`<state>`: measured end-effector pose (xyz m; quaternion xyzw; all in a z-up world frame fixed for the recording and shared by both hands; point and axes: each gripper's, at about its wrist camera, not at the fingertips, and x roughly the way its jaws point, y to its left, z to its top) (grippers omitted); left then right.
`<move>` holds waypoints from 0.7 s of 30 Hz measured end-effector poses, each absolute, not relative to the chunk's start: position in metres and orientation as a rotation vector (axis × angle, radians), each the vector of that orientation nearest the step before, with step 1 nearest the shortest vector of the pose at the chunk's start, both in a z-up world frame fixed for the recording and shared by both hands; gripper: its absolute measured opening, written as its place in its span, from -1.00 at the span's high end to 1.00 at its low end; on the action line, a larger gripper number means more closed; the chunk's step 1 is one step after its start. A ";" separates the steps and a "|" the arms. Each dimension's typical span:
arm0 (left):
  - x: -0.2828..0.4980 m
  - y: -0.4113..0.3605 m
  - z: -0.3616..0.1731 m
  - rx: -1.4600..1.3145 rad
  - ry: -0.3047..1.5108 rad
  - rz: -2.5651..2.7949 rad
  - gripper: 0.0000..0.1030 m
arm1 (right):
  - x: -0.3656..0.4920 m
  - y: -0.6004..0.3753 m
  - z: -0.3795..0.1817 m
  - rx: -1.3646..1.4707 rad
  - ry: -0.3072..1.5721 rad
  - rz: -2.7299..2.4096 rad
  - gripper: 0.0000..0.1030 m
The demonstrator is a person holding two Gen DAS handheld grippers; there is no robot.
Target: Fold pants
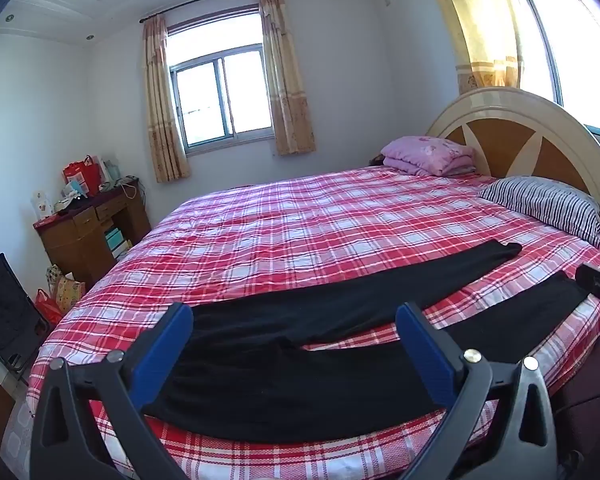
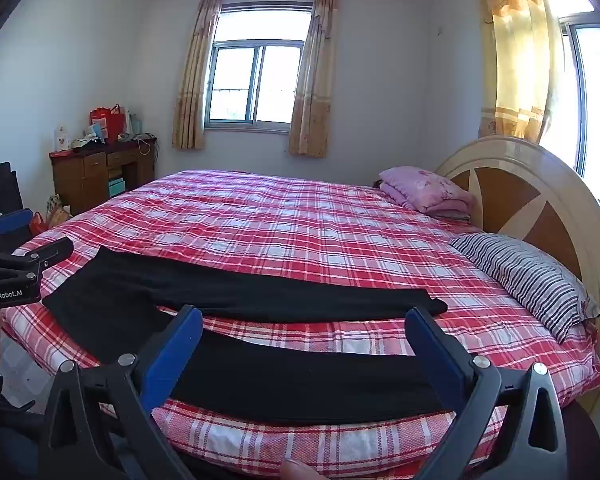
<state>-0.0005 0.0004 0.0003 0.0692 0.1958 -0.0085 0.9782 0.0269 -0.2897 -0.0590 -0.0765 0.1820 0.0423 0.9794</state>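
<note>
We see black pants [image 1: 300, 344] lying flat, legs apart, along the near edge of a red plaid bed [image 1: 300, 220]. Left gripper [image 1: 296, 320] and right gripper [image 2: 304, 324] hover over them, both spread wide, holding nothing. Striped pillow [image 2: 532, 280] by the headboard [image 2: 532, 184].

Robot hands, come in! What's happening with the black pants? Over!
Left gripper open, right gripper open, both empty above the bed edge. Black fabric pants flat on the red plaid bedsheet, legs spread, unfolded. Nothing blocking.
</note>
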 end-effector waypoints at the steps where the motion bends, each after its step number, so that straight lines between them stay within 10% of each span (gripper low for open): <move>1: -0.001 0.001 0.001 0.137 0.394 -0.014 -1.00 | 0.027 -0.290 -0.059 -0.154 0.366 0.085 -0.98; 21: 0.003 0.002 -0.003 0.135 0.417 -0.028 -1.00 | 0.029 -0.293 -0.061 -0.165 0.375 0.081 -0.98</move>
